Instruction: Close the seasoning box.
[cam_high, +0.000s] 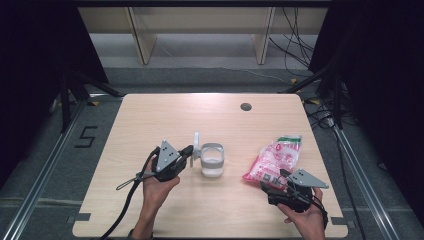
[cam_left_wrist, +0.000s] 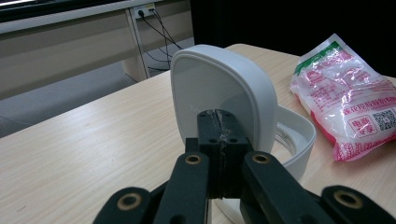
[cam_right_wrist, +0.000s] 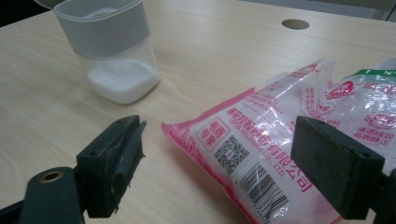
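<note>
**Lid held up on the left, bag between open jaws on the right**

The left hand-held gripper (cam_high: 189, 152) is closed, its jaws pressed together against the lower edge of the white lid (cam_left_wrist: 219, 93). The lid stands upright on the left side of the jar (cam_high: 212, 160), hinged open as far as the left gripper view shows; whether the pads pinch a tab of the lid or merely press on it is hard to tell, since the jaws hide the contact. The jar sits near the middle of the desk (cam_high: 165, 112), a little toward the person. It has a grey band around its open mouth and clear walls below, and a low layer of white grains lies at its bottom, seen best in the right gripper view.

The right hand-held gripper (cam_high: 281, 181) is open, jaws standing wide apart. The near end of the bag (cam_high: 274, 159) lies between them on the desk, and the pads do not press on it. The bag is clear plastic with pink print, a barcode and a green strip at its far end. It rests flat, right of the jar and apart from it.

A round cable hole (cam_high: 245, 106) sits in the far part of the desk. Both hands enter from the near edge, and a cable (cam_high: 127, 192) trails from the left hand-held gripper.
</note>
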